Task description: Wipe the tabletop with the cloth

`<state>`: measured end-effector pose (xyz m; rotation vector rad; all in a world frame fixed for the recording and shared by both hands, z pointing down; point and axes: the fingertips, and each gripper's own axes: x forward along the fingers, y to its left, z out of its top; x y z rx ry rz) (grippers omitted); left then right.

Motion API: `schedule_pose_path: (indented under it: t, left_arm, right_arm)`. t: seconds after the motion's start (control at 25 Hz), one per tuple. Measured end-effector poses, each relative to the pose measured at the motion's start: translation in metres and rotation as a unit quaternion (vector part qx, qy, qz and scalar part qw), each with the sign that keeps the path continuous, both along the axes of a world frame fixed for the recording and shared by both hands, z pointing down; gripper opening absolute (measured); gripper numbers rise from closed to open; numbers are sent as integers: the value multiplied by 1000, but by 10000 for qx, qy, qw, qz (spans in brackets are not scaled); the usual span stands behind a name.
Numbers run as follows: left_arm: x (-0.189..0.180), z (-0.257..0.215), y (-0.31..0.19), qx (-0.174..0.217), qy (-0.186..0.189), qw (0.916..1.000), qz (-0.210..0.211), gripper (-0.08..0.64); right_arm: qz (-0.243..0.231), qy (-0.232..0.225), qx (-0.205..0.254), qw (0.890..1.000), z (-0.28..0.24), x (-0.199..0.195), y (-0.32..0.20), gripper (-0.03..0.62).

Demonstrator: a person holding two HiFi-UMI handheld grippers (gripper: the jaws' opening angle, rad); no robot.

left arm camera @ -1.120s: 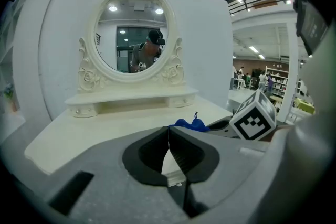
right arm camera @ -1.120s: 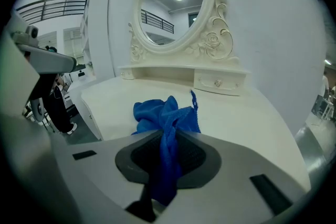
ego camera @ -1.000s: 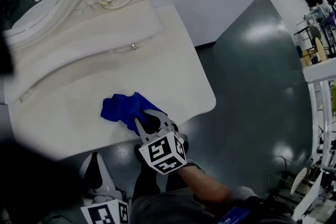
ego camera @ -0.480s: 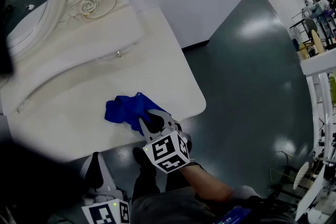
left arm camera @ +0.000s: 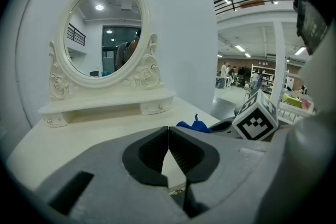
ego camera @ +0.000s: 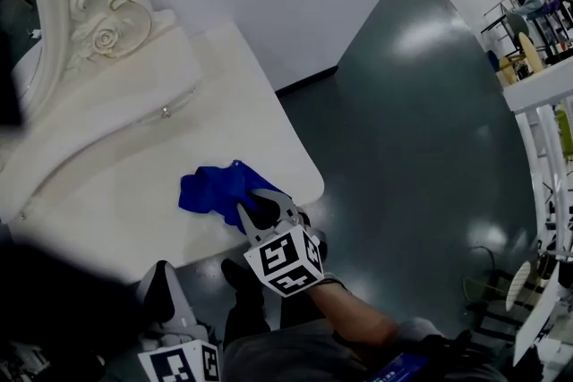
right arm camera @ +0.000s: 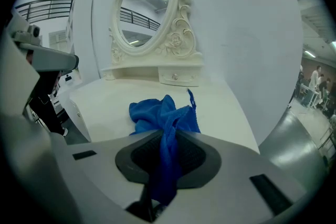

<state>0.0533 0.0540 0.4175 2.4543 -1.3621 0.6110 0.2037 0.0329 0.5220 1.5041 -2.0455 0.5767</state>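
At the far left, against the wall: one oval mirror [left arm camera: 102,34] in a carved cream frame. It stands upright on a low drawer shelf [ego camera: 134,116] with a small knob.

Near left, below the near edge of the surface: left gripper [left arm camera: 168,131]. Fingers brought together tip to tip, nothing between them. It is held off the surface and well apart from the cloth.

Centre: surface [ego camera: 98,201], cream, glossy, rounded at its right corner.

Centre right, close to the near edge: cloth [ego camera: 210,188], blue, one item. It lies bunched in a loose heap on the surface, with one fold drawn back into the right gripper.

Just right of the cloth: right gripper [ego camera: 255,208], angled down toward the surface. Fingers nearly closed, pinching that fold between the pads. A strip of cloth runs back between them toward the gripper body.

Right: dark polished floor [ego camera: 421,148].

Hazards, as judged:
- The cloth is wadded, so a stroke would likely clean only a narrow track, because it was not spread before the pass.
- The pinch is on a single fold, and drag against the surface could pull it free.
- The heap lies close to the near edge and the right corner, so a stroke that way could carry it off onto the floor.
- A long far stroke risks knocking the drawer shelf or the mirror.
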Motion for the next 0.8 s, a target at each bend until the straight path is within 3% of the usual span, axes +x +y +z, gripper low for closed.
schedule_pose_path:
  t: [0.8]
  left_arm:
    - [126,-4,1,40,25,9955,946,17]
  right_arm:
    - [910,50,-18,9958,0,130,38,66]
